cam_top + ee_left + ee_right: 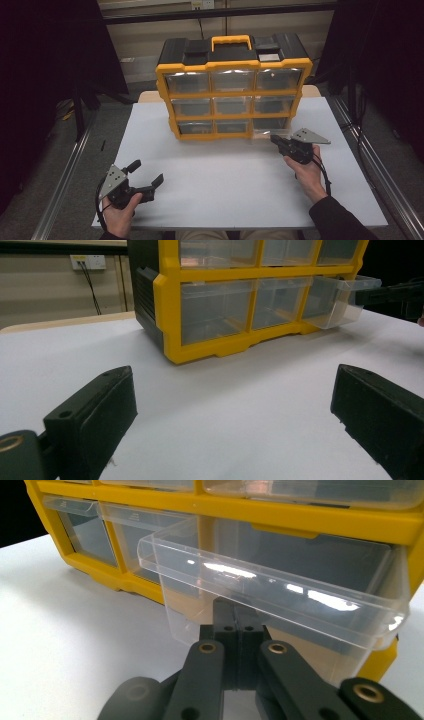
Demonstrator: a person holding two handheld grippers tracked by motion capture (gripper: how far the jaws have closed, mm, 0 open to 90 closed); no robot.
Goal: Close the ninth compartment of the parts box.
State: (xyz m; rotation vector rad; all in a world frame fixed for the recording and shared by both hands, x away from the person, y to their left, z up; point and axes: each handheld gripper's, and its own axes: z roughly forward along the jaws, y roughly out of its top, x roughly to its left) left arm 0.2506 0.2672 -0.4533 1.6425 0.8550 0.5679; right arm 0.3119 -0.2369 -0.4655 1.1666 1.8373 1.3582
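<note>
- High view: the right tongs (276, 140) were pinched on the clear drawer (267, 134) at the bottom right of the yellow organizer (233, 95), the drawer standing partly out just ahead of them. The left tongs (148, 175) rested wide apart, well away from the organizer on the white counter (225, 170).
- Left gripper view: the left tongs (232, 405) gaped wide over bare counter, holding nothing; the organizer (170, 315) stood ahead of them, and the drawer (340, 302) jutted out far ahead to their right.
- Right gripper view: the right tongs (235, 625) were closed narrow under the drawer (270, 587) lip, gripping its front.
- Judgement: pulling straight and level along the slot would likely serve best; any tilt could jam the drawer, and the free tongs could steady the organizer.
</note>
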